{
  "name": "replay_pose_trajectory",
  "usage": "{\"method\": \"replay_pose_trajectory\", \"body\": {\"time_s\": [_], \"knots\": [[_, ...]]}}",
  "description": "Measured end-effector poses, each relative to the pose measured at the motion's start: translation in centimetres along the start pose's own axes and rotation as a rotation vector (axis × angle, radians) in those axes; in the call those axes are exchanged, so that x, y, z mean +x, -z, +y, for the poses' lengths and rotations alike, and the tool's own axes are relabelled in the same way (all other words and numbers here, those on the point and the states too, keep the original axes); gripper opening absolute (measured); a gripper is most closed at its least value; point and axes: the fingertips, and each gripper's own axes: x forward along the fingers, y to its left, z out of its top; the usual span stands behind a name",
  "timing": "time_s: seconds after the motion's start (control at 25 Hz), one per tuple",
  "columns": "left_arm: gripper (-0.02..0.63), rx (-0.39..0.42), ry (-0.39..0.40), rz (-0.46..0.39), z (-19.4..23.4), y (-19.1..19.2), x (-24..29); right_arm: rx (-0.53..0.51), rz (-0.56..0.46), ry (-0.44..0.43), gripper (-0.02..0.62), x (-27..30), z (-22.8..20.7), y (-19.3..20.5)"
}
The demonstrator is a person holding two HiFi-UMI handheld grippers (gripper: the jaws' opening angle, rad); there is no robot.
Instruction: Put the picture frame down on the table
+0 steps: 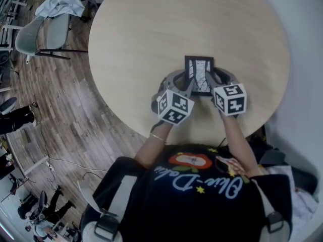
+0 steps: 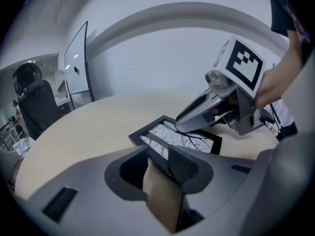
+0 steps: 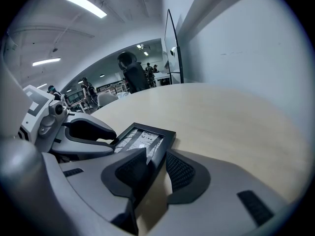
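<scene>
Both my left gripper [image 2: 156, 157] and right gripper [image 3: 156, 157] have fingers spread astride the picture frame [image 1: 200, 74] resting on table [image 1: 151, 29]; back out straight.

The table [image 1: 151, 29] is surfaced in pale, matt wood; the picture frame [image 1: 199, 73] is finished matt black; the floor [image 1: 75, 115] at nine o'clock is wood-planked.

The left gripper [image 2: 156, 163] has its jaws apart, straddling the near edge of the black picture frame [image 2: 183, 138], which lies on the pale wooden counter [image 2: 83, 129]. The right gripper [image 2: 193, 119], held in a hand [image 2: 274, 85], reaches over the frame's far side. A black office chair [image 2: 38, 107] stands beyond the counter.
</scene>
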Motion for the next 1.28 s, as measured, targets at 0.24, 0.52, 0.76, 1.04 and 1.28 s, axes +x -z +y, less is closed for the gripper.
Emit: {"method": "replay_pose_trajectory", "body": {"time_s": [0.24,0.52,0.76,1.04,1.28], "knots": [[0.11,-0.008,0.003,0.003,0.2,0.1,0.1,-0.004,0.004,0.0,0.103,0.2,0.0,0.0],[0.11,-0.016,0.002,0.006,0.5,0.3,0.4,-0.055,-0.002,0.026,0.101,0.1,-0.2,-0.3],[0.11,-0.079,0.003,-0.096,1.2,-1.6,-0.9,-0.061,-0.078,0.012,0.101,-1.0,0.1,-2.0],[0.109,-0.081,-0.013,-0.279,0.8,-5.8,-5.1,-0.06,-0.219,0.006,0.095,-4.7,1.1,-4.5],[0.109,-0.067,-0.044,-0.371,0.1,-8.3,-8.6,-0.07,-0.349,0.009,0.002,-8.7,1.9,-6.2]]}}
